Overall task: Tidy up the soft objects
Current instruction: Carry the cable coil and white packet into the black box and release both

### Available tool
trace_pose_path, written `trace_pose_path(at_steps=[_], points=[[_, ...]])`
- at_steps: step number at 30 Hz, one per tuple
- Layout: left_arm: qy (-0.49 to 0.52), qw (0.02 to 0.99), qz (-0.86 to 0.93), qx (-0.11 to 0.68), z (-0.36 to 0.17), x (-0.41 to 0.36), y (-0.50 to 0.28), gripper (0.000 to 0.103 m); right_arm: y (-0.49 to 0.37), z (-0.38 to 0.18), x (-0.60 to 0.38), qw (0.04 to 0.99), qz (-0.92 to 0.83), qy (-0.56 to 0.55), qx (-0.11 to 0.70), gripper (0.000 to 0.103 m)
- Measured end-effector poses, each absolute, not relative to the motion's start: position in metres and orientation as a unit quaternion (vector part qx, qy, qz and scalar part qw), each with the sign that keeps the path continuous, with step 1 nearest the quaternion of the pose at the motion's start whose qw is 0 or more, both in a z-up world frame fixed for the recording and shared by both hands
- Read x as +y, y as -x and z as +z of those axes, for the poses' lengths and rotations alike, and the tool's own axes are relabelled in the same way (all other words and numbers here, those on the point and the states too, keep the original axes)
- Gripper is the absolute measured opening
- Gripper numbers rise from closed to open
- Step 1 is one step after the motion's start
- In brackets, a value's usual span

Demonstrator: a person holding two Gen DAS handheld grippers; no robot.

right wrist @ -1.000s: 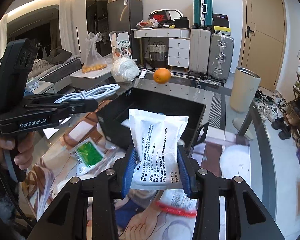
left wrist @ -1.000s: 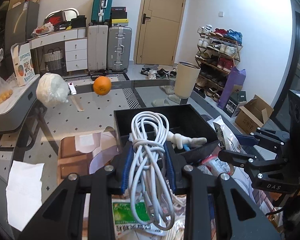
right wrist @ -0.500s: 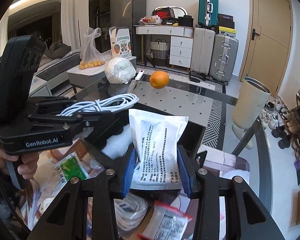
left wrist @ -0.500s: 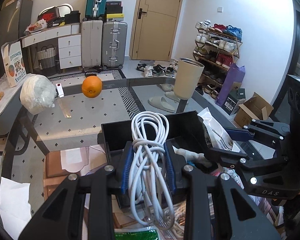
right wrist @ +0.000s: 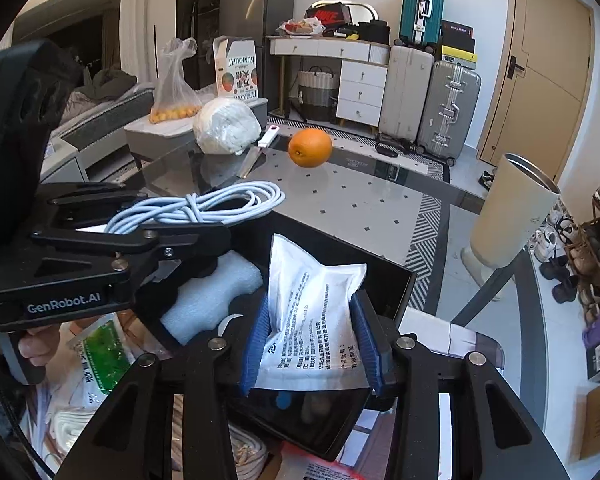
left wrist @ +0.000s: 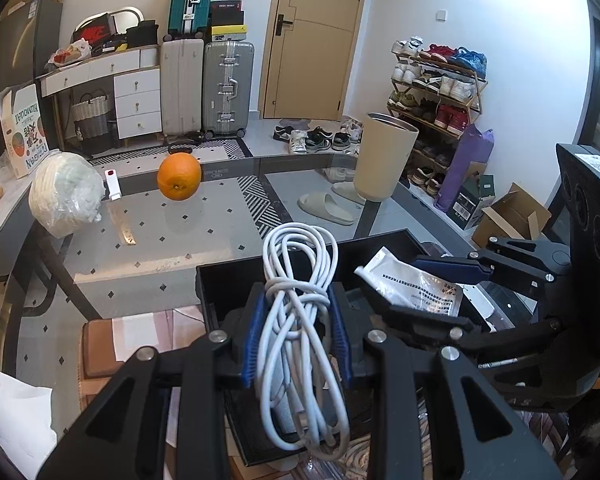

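Observation:
My left gripper (left wrist: 298, 330) is shut on a coiled white cable (left wrist: 300, 308) and holds it over the black bin (left wrist: 220, 280). The cable also shows in the right wrist view (right wrist: 204, 210). My right gripper (right wrist: 314, 338) is shut on a white printed pouch (right wrist: 312, 304), held over the same bin (right wrist: 396, 300). The pouch shows in the left wrist view (left wrist: 416, 284) at the bin's right side. A white foam piece (right wrist: 212, 296) lies inside the bin.
An orange (left wrist: 179, 176), a bagged white bundle (left wrist: 66, 194) and a knife (right wrist: 256, 152) sit on the glass table (left wrist: 180, 240) beyond the bin. A green sachet (right wrist: 100, 356) and other packets lie near the bin. A beige cylinder bin (left wrist: 384, 160) stands on the floor.
Both grippers have moved forward over the black bin, still holding the cable and the pouch. The right gripper has lowered the pouch toward the bin.

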State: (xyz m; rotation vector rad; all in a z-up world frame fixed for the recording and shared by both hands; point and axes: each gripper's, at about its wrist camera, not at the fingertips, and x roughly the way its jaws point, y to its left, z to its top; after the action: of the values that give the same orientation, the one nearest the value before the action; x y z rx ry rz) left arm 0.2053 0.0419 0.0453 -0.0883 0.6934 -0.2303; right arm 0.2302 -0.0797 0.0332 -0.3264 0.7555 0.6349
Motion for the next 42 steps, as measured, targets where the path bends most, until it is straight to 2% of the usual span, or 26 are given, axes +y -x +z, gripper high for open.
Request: trace_pose_path(at_steps=[4, 18, 25, 27, 31, 32, 35, 36, 37, 39, 42], points=[[0.041, 0.933, -0.116, 0.34, 0.045, 0.041, -0.204, 0.029, -0.226, 0.036, -0.081, 0.867, 0.309, 0.156, 0.358, 0.053], [0.016, 0.925, -0.144, 0.35, 0.041, 0.031, -0.213, 0.029, -0.218, 0.041, -0.11, 0.879, 0.279, 0.137, 0.362, 0.054], [0.004, 0.924, -0.165, 0.345, 0.044, 0.025, -0.207, 0.031, -0.212, 0.043, -0.116, 0.883, 0.275, 0.128, 0.358, 0.062], [-0.008, 0.922, -0.177, 0.343, 0.046, 0.022, -0.204, 0.041, -0.21, 0.043, -0.118, 0.884, 0.273, 0.125, 0.359, 0.062], [-0.022, 0.919, -0.186, 0.346, 0.049, 0.018, -0.2, 0.048, -0.206, 0.043, -0.123, 0.886, 0.266, 0.12, 0.36, 0.063], [-0.024, 0.919, -0.183, 0.348, 0.049, 0.018, -0.201, 0.056, -0.205, 0.042, -0.124, 0.886, 0.264, 0.12, 0.361, 0.063], [-0.027, 0.922, -0.164, 0.348, 0.049, 0.025, -0.196, 0.059, -0.202, 0.043, -0.13, 0.888, 0.257, 0.116, 0.362, 0.063], [-0.022, 0.923, -0.163, 0.348, 0.05, 0.028, -0.193, 0.062, -0.201, 0.044, -0.133, 0.889, 0.256, 0.113, 0.363, 0.066], [-0.015, 0.923, -0.163, 0.348, 0.051, 0.031, -0.19, 0.068, -0.2, 0.045, -0.135, 0.889, 0.255, 0.11, 0.363, 0.072], [-0.003, 0.929, -0.147, 0.341, 0.053, 0.037, -0.18, 0.101, -0.198, 0.046, -0.139, 0.891, 0.253, 0.102, 0.362, 0.083], [0.012, 0.935, -0.132, 0.328, 0.055, 0.044, -0.164, 0.103, -0.193, 0.047, -0.145, 0.892, 0.257, 0.079, 0.364, 0.089]])
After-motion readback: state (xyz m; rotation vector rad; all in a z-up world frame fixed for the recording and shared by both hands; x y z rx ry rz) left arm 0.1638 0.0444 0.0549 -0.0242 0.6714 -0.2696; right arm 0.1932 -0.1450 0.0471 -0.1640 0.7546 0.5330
